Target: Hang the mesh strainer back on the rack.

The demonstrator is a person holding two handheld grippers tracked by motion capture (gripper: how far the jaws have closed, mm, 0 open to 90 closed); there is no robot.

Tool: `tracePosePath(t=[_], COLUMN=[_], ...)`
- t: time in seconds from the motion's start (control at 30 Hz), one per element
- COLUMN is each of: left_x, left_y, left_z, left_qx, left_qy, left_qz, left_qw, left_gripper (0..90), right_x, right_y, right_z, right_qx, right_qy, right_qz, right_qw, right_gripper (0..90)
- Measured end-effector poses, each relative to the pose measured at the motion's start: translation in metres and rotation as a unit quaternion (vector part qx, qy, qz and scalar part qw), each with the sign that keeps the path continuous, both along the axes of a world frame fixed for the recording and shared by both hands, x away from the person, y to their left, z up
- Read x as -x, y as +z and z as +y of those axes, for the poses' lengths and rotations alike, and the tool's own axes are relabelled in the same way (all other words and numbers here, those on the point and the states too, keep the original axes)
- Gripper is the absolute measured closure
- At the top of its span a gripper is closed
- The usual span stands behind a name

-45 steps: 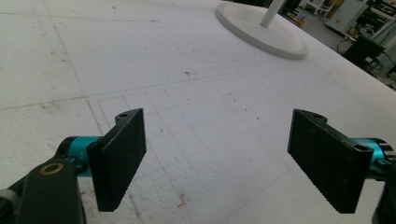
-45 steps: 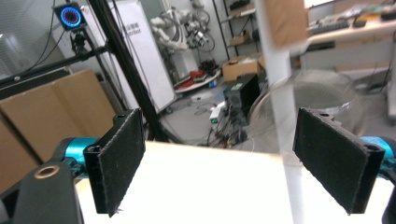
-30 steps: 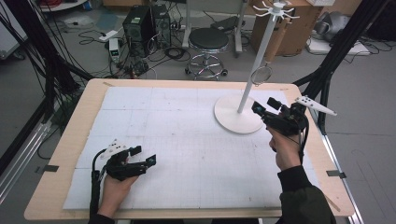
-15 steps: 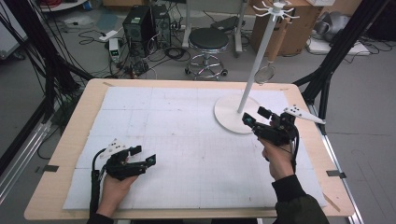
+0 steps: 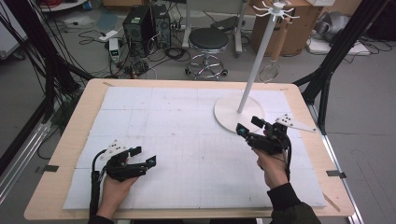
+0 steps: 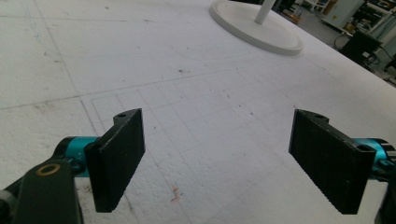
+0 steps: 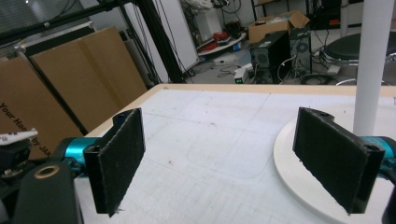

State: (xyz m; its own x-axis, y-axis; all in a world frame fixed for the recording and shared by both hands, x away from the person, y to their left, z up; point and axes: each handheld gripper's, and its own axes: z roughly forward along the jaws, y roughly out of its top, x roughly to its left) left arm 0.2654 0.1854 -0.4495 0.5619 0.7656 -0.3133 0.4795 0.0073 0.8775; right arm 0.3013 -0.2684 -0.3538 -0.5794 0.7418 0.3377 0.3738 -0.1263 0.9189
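On the white mat (image 5: 187,121) that covers the wooden table (image 5: 65,154), the right gripper (image 5: 247,127) sits just beside the near edge of the round white base (image 5: 229,116) of a stand, its jaws spread wide with nothing between them. In the right gripper view, that base (image 7: 299,154) lies close under the right-hand jaw and the stand's white pole (image 7: 373,60) rises just behind it. The pole (image 5: 257,60) leans up from the base toward the back of the table, ending in a ring of short hooks (image 5: 278,8), and a small round-framed thing (image 5: 270,72) hangs near it by a brown handle; what it is cannot be told. The left gripper (image 5: 142,156) rests low over the near left part of the mat, well apart from the stand, held in the person's left hand (image 5: 112,186). Its jaws are also wide open and empty, with bare mat (image 6: 215,116) showing between them in the left gripper view and the stand's base (image 6: 257,28) far ahead.
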Motion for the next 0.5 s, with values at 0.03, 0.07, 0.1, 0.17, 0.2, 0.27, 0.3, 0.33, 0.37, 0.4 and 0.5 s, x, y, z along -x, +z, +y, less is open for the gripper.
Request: tracePosePath(t=[0.03,0.07,0.1,0.17,0.2,0.27,0.3,0.33,0.37,0.4,0.5], left_x=[0.0,0.0,0.0,0.0,0.0,0.0,0.0,0.0,0.0,0.0,0.0], left_y=[0.0,0.0,0.0,0.0,0.0,0.0,0.0,0.0,0.001,0.001,0.001], left_z=[0.0,0.0,-0.001,-0.001,-0.001,-0.001,-0.001,-0.001,-0.001,-0.001,-0.001], left_qx=[-0.004,-0.006,-0.006,-0.006,-0.005,-0.005,-0.004,-0.003,-0.002,-0.003,-0.003], left_qy=[-0.001,0.001,0.001,0.001,0.001,0.001,0.001,0.001,0.0,-0.001,-0.002], left_qz=[-0.002,-0.003,-0.004,-0.004,-0.004,-0.005,-0.005,-0.005,-0.005,-0.006,-0.007], left_qw=[1.0,1.0,1.0,1.0,1.0,1.0,1.0,1.0,1.0,1.0,1.0], left_gripper=[18.9,18.8,18.7,18.6,18.5,18.2,18.2,18.0,17.1,16.8,16.8], right_x=[0.001,0.002,0.003,0.004,0.005,0.006,0.007,0.008,0.009,0.009,0.01], right_y=[-0.002,-0.004,-0.005,-0.008,-0.01,-0.014,-0.017,-0.019,-0.021,-0.024,-0.031], right_z=[0.0,0.0,0.001,0.0,0.0,0.0,0.001,0.001,0.002,0.002,0.001], right_qx=[0.002,0.005,0.006,0.008,0.009,0.014,0.018,0.026,0.031,0.03,0.036], right_qy=[0.002,0.001,0.003,0.002,0.004,0.005,0.007,0.008,0.008,0.01,0.01], right_qz=[0.001,0.003,0.004,0.004,0.008,0.01,0.014,0.015,0.019,0.021,0.028], right_qw=[1.0,1.0,1.0,1.0,0.9999,0.9998,0.9997,0.9995,0.9993,0.9993,0.9989], right_gripper=[15.9,15.9,15.9,15.9,15.9,15.9,15.9,15.9,15.9,15.9,15.9])
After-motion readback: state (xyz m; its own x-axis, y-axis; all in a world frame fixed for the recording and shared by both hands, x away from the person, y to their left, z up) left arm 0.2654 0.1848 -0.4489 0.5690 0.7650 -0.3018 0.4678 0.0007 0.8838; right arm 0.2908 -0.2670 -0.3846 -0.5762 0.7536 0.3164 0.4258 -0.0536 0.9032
